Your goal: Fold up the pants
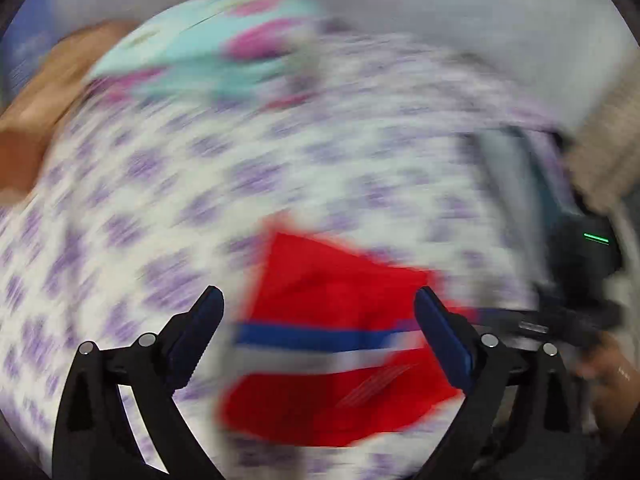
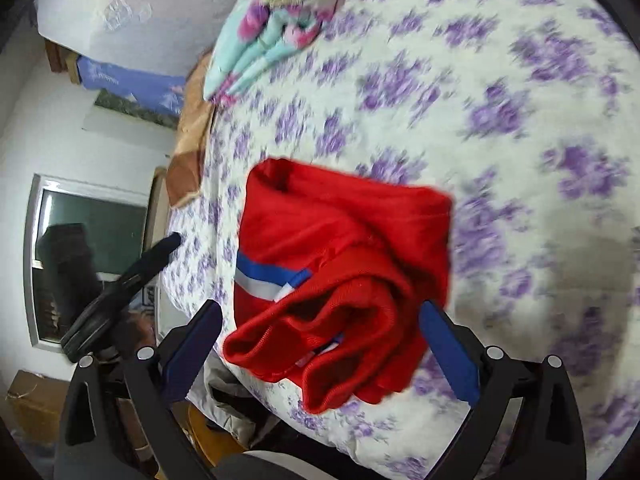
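Note:
The red pants (image 2: 340,264) with a blue and white stripe lie folded into a compact bundle on the purple-flowered bedsheet (image 2: 500,120), near the bed's edge. They also show, blurred, in the left wrist view (image 1: 332,344). My right gripper (image 2: 320,320) is open and empty, its blue pads on either side of the bundle's near end without holding it. My left gripper (image 1: 318,304) is open and empty, just above the pants; its view is motion-blurred. The other gripper's black body (image 1: 580,280) shows at the right of the left wrist view.
A turquoise and pink floral pillow (image 2: 276,24) lies at the far end of the bed, also in the left wrist view (image 1: 208,48). A brown cloth (image 2: 192,136) lies at the bed's edge. A window (image 2: 88,256) and a cardboard box (image 2: 36,404) are beyond the bed.

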Action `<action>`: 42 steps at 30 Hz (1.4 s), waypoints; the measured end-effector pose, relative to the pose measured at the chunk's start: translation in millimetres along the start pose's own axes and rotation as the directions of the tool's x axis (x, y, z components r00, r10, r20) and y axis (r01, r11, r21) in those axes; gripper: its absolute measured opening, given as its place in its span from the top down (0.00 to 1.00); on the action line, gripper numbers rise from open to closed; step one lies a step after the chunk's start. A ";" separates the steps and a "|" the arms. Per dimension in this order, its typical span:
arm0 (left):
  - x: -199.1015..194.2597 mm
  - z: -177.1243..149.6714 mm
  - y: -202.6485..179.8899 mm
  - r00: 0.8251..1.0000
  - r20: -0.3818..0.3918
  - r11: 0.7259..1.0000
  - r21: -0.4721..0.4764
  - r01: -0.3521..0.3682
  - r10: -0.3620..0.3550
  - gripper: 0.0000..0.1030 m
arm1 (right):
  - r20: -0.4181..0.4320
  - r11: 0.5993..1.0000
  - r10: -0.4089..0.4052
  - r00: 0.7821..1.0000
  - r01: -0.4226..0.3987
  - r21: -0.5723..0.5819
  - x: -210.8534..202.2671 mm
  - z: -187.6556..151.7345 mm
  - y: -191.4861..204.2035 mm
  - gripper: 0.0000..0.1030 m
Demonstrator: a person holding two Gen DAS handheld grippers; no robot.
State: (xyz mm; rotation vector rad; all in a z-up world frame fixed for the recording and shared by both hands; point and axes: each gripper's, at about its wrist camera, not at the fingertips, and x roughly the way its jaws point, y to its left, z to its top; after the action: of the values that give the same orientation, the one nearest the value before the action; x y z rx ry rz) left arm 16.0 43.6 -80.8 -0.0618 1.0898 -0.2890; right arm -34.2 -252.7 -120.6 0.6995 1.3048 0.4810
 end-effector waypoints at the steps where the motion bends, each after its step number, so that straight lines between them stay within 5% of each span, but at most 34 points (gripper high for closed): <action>1: 10.4 -5.9 9.8 0.999 -0.023 0.999 -0.033 -0.040 0.039 0.10 | -0.008 1.000 -0.006 1.000 0.006 0.016 7.3 0.4 0.6 0.04; 4: 46.1 -34.0 23.4 0.986 -0.132 0.993 -0.041 -0.106 0.100 0.10 | -0.017 0.995 -0.029 0.999 0.031 0.100 21.1 0.6 -5.6 0.03; 8: 56.0 -55.9 11.3 0.993 -0.083 0.996 -0.021 -0.087 0.085 0.08 | -0.032 0.989 -0.058 0.998 0.062 0.133 26.5 -0.6 -7.8 0.03; 12: 65.6 -50.7 23.9 0.992 -0.125 0.993 -0.112 -0.043 0.029 0.04 | -0.095 0.966 -0.250 0.964 0.242 -0.086 46.7 -4.1 16.0 0.48; 16: 54.4 -41.4 23.7 0.993 -0.113 0.996 -0.091 0.001 -0.012 0.06 | 0.005 0.922 -0.301 0.954 0.292 -0.255 27.8 -6.6 47.2 0.72; 18: 26.4 -38.4 16.5 0.998 -0.004 0.996 -0.062 0.059 -0.059 0.06 | 0.113 0.888 -0.306 0.945 0.326 -0.324 2.8 -7.3 67.9 0.73; 21: 9.1 -31.9 2.9 0.994 0.077 0.997 0.006 0.076 -0.076 0.05 | 0.157 0.867 -0.329 0.931 0.364 -0.340 -13.8 2.2 67.4 0.72; 23: 28.4 -29.7 -3.6 0.999 0.030 0.999 0.024 0.035 -0.035 0.05 | 0.109 0.868 -0.367 0.924 0.382 -0.317 5.6 9.4 39.3 0.61; 24: 40.8 -31.4 -2.9 1.000 -0.006 1.000 0.024 0.015 -0.015 0.05 | 0.031 0.870 -0.402 0.915 0.393 -0.297 27.0 10.5 13.9 0.41; 25: 65.2 -36.9 -1.5 0.996 -0.079 0.999 0.038 -0.032 0.035 0.04 | -0.017 0.869 -0.435 0.900 0.415 -0.270 41.4 9.9 -2.7 0.32; 29: 70.2 -39.1 14.2 0.993 -0.115 0.999 -0.050 0.006 -0.012 0.04 | 0.010 0.926 -0.349 0.937 0.346 -0.152 13.3 11.2 -6.6 0.26; 34: 35.4 -22.5 17.6 1.000 -0.028 1.000 -0.026 0.012 -0.013 0.05 | 0.161 0.882 -0.359 0.919 0.391 -0.262 -24.3 4.7 31.3 0.26; 36: 32.4 -3.8 10.5 1.000 0.006 1.000 -0.002 0.002 -0.002 0.05 | 0.213 0.875 -0.306 0.928 0.362 -0.322 -21.9 7.8 52.1 0.45; 40: 61.1 23.4 0.3 1.000 -0.019 1.000 0.001 -0.019 0.019 0.05 | 0.101 0.908 -0.194 0.976 0.218 -0.357 28.4 28.4 66.1 0.60; 42: 91.0 26.5 1.6 0.994 -0.086 0.998 0.010 -0.064 0.065 0.05 | 0.063 0.909 -0.262 0.963 0.268 -0.318 51.8 38.5 48.8 0.64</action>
State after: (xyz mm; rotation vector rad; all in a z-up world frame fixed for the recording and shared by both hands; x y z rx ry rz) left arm 78.8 18.9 -147.5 -0.0080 1.1743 -0.2391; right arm 17.5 -190.4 -118.5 0.2452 1.2424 0.4507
